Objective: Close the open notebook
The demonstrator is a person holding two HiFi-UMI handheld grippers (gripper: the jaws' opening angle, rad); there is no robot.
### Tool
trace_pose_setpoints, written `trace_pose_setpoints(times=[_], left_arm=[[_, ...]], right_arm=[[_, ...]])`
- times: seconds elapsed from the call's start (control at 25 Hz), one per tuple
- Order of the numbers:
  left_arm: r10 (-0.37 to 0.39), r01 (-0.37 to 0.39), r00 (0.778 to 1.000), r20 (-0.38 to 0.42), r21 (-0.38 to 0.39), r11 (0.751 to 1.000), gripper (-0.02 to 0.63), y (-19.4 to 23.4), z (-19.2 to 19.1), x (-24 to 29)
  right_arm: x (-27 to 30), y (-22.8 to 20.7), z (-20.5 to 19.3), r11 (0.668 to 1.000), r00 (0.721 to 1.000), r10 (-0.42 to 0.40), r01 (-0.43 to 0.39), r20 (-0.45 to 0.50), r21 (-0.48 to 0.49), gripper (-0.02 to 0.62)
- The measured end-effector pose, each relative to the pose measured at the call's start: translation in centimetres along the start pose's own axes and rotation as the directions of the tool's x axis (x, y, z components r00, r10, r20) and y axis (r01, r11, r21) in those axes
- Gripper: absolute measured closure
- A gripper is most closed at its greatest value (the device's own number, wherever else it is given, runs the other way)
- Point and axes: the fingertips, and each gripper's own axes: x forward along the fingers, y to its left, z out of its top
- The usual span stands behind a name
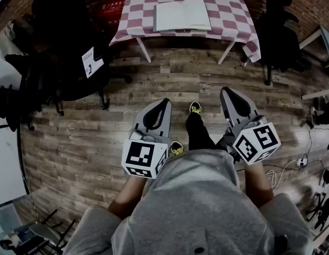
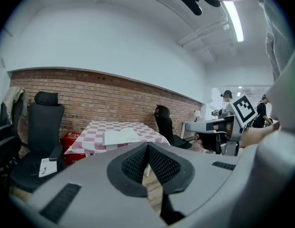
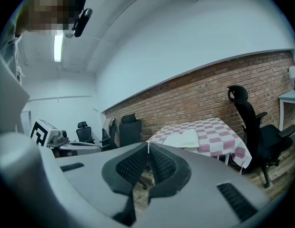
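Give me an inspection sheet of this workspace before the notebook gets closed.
Surface: checked table, standing on a wood floor.
Job's things: notebook lies open on the table.
Clutter: red box beside the table.
Grippers: left gripper and right gripper shut, empty, far from the table.
Cables: white cable on the floor at right.
Surroundings: black chairs on either side, brick wall behind.

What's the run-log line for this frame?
stage: pre-contact | white open notebook: open on pink checked table | left gripper: shut, empty | right gripper: shut, empty
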Motion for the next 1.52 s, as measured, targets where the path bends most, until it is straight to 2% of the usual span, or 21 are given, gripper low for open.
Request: trace_pose_setpoints(times=[0.28, 0.96, 1.52], left_arm=[[-0.003, 0.003, 1.0, -0.022, -0.012, 1.0, 0.595, 1.1, 0.2, 3.5], [-0.016, 0.011, 0.993, -0.119, -0.039, 0.999, 0.595, 5.2, 1.6, 15.4], [0.015, -0.019, 0.993, -0.116, -0.038, 0.999, 0.595, 7.6, 5.1, 21.2]], right_arm=[[1.7, -3.4, 0.8, 0.999, 0.999, -0.022, 0.021, -0.025, -0.033, 0.563], [10.7, -12.5, 1.6, 0.999, 0.995, -0.037, 0.04, -0.089, 0.026, 0.563], [15.5, -16.5, 4.2, 0.998, 0.996, -0.009, 0.014, -0.087, 0.059, 0.563]])
